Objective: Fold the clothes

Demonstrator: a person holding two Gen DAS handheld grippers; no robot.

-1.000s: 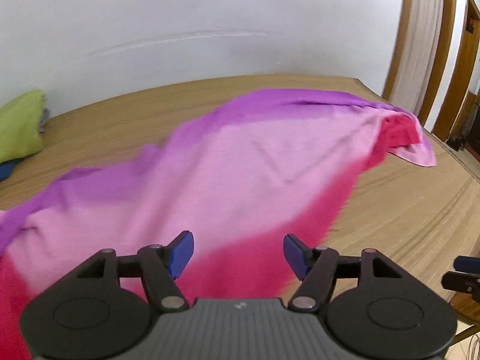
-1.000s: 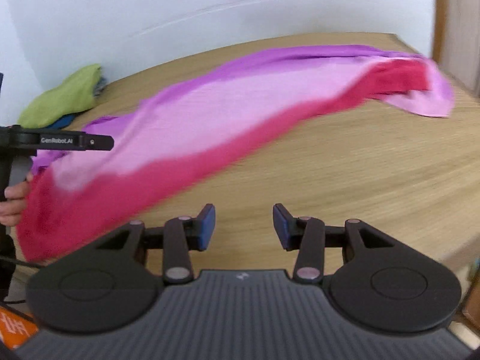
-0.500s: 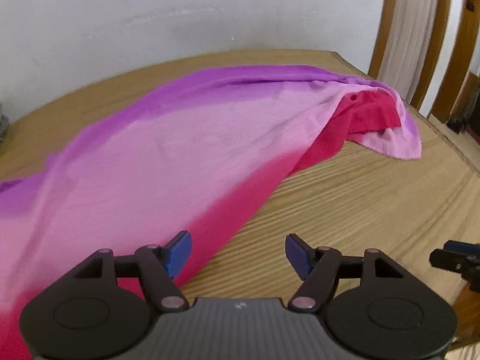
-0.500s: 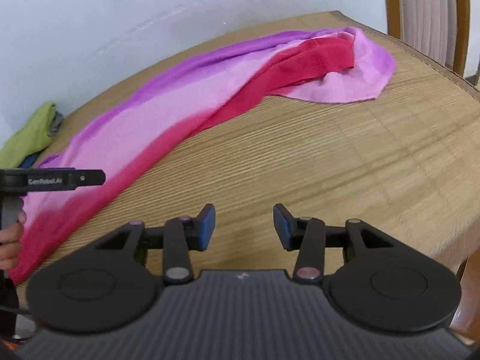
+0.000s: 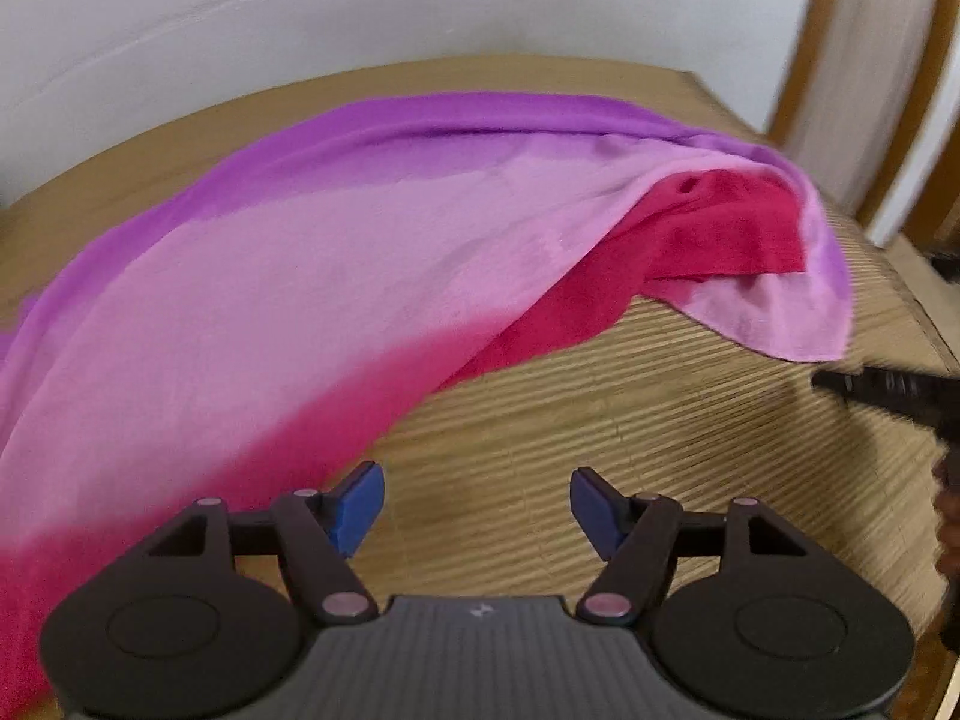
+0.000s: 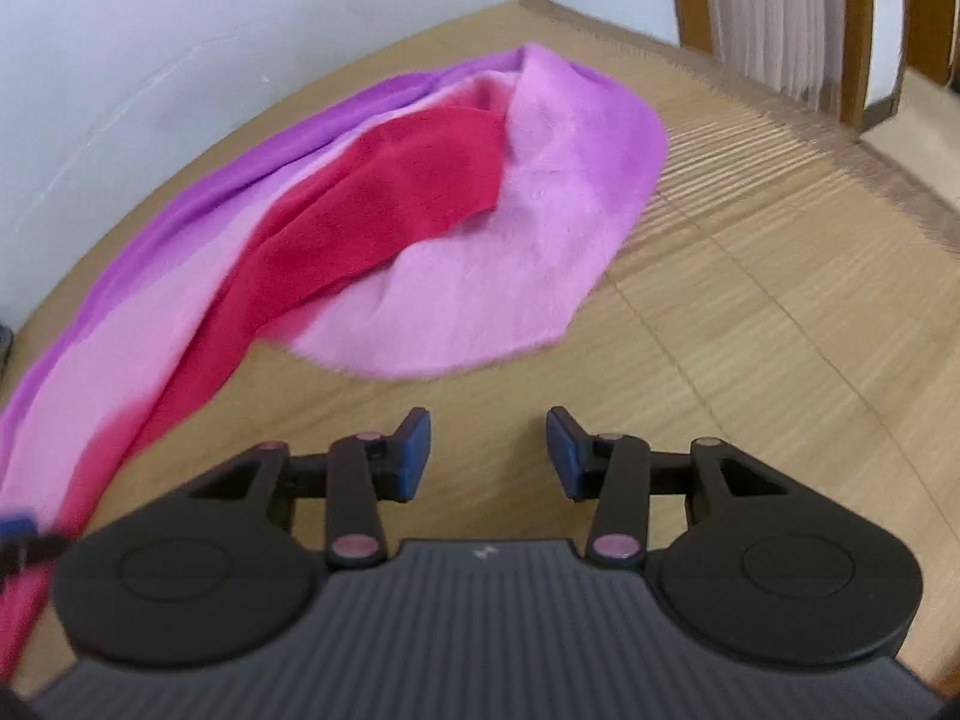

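While both tools hover low over the wooden table [image 6: 750,312], left gripper [image 5: 477,507] has jaws spread wide, nothing btwn them; its left pad sits just at the red hem. Right gripper [image 6: 489,453] likewise parted & empty, above bare wood. Cloth [image 5: 312,264], purple/pink/red, lies spread across the table w/ its far end folded back, near the table edge. No containers visible.

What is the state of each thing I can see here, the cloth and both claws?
Pink, purple and red striped cloth: lying on the wooden table, unfolded, far right end rumpled and turned over.
Left claw: open, empty, red edge of the cloth beside its left finger.
Right claw: open, empty, over bare table, apart from the cloth.
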